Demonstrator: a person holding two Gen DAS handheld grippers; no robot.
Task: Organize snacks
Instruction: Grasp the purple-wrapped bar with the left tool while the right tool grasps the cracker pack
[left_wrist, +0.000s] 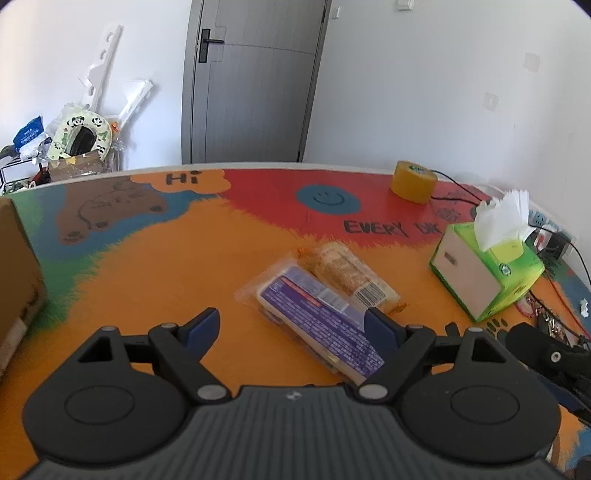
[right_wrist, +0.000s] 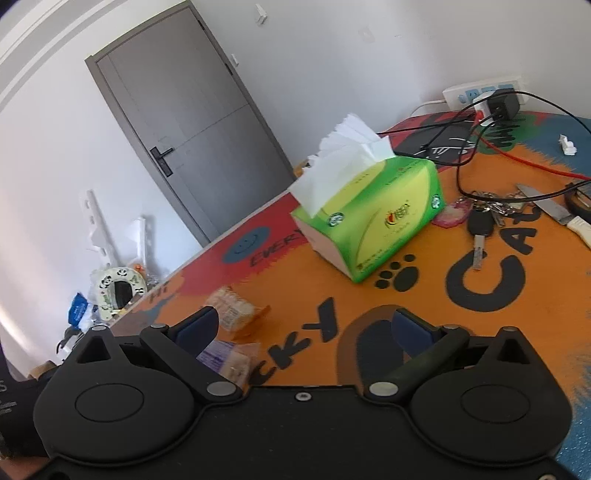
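On the colourful counter (left_wrist: 155, 266), a green tissue box (left_wrist: 480, 273) sits right of the released left gripper (left_wrist: 293, 325), the purple snack pack (left_wrist: 325, 325) lies between its jaws, and the right gripper (right_wrist: 306, 325) is likewise released.

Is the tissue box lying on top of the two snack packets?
No, the tissue box stands apart on the table, to the right of the purple snack packet and the orange snack packet.

cardboard box (left_wrist: 16, 273) cut off at left edge, purple snack pack (right_wrist: 225, 360) half hidden behind gripper finger, tissue box (right_wrist: 373, 221) lettering blurred
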